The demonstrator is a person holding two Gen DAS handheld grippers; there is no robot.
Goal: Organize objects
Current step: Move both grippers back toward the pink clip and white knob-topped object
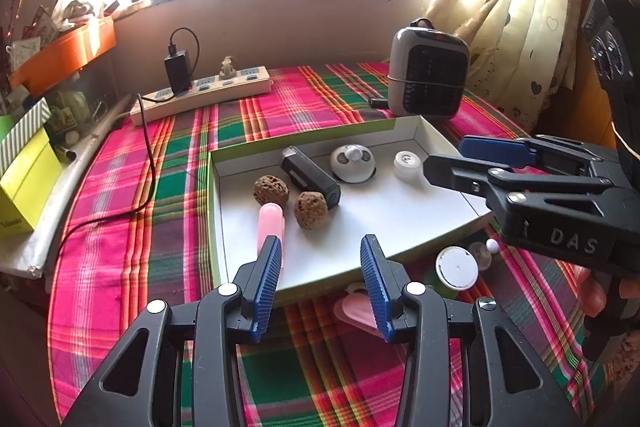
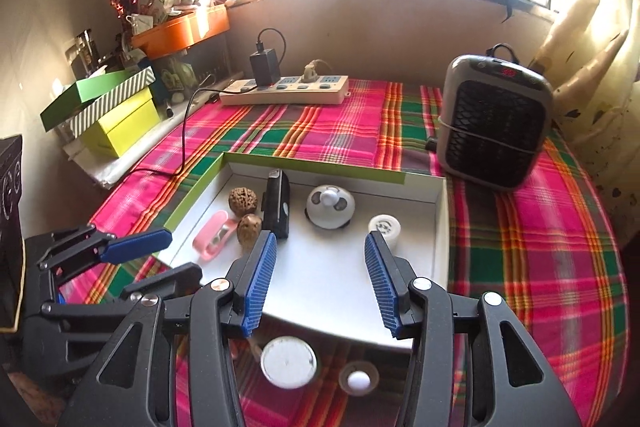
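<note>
1. Both grippers stood released and empty. The left gripper (image 1: 320, 283) hung over the near rim of the shallow box (image 1: 440, 143), and the right gripper (image 2: 320, 279) hung over the box's bare floor, its jaws parted with nothing between them.
2. Already in the box lay two walnuts (image 1: 271, 190), a black device (image 1: 310, 179), a pink tube (image 1: 270, 223), a round white gadget (image 1: 353, 163) and a small white cap (image 1: 407, 165).
3. Still out on the plaid surface (image 2: 540, 247), just in front of the box, sat a white round lid (image 2: 288, 361), a small clear cup with a white ball (image 2: 359, 379) and a pink piece (image 1: 356, 307).
4. The ball would likely roll off if the cup were tipped during a pinch.
5. The lid lay flat and thin; jaws coming down steeply could skid off it or snag the cloth.
6. The two grippers were close together, so reaching for neighbouring pieces risked a collision.
7. A low sweep could catch the box rim and shift its contents.
</note>
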